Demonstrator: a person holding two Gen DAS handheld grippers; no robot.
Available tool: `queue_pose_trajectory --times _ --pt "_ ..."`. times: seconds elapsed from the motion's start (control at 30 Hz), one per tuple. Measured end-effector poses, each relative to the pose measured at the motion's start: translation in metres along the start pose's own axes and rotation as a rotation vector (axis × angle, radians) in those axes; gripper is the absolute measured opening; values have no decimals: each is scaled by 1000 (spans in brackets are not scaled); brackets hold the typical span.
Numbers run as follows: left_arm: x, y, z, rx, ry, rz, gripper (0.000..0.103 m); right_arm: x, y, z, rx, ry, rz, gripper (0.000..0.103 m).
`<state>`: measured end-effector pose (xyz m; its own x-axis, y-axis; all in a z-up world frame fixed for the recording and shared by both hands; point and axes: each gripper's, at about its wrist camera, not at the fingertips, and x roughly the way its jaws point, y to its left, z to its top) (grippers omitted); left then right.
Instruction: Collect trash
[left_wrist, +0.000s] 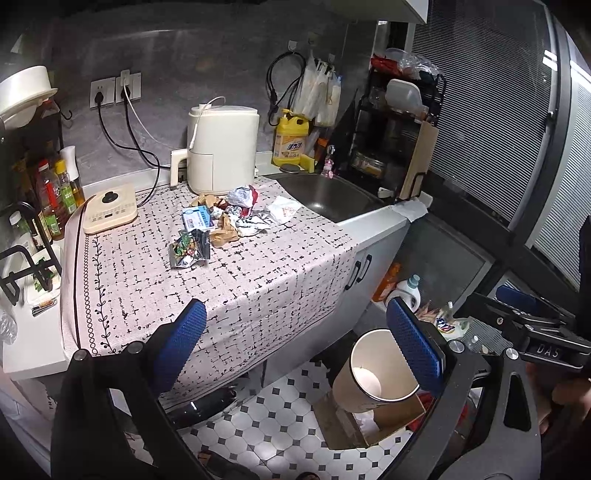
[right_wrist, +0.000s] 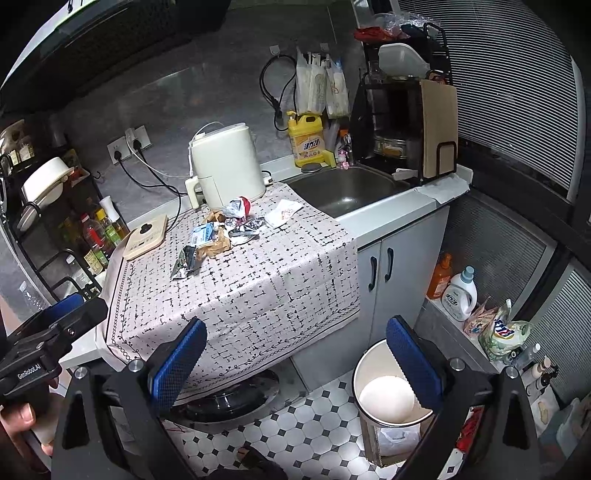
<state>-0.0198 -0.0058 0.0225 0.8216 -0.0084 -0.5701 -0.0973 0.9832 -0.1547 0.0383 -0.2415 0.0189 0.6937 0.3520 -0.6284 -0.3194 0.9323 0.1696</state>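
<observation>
A heap of trash (left_wrist: 225, 218) lies on the patterned tablecloth (left_wrist: 236, 280) in front of a white appliance: crumpled foil wrappers, brown paper, a blue and white packet (left_wrist: 197, 218) and a green snack bag (left_wrist: 188, 249). It also shows in the right wrist view (right_wrist: 225, 229). A paper cup (left_wrist: 373, 373) hangs over a cardboard box (left_wrist: 369, 424) on the floor, close by my left gripper's right finger; it also shows in the right wrist view (right_wrist: 388, 387). My left gripper (left_wrist: 295, 347) and right gripper (right_wrist: 295, 354) are both open and empty, near the table's front edge.
A white appliance (left_wrist: 221, 147) and a flat induction cooker (left_wrist: 110, 208) stand on the counter. A steel sink (left_wrist: 328, 195) is at the right, with a yellow detergent bottle (left_wrist: 290, 138) and a dish rack (left_wrist: 402, 129). Sauce bottles (left_wrist: 55, 195) stand at the left. Bottles (right_wrist: 458, 291) crowd the tiled floor.
</observation>
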Motion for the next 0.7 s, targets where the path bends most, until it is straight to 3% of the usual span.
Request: queue_pose_trajectory --times 0.7 --pt "9 -20 2 10 2 -8 97 1 -19 3 17 -3 -14 95"
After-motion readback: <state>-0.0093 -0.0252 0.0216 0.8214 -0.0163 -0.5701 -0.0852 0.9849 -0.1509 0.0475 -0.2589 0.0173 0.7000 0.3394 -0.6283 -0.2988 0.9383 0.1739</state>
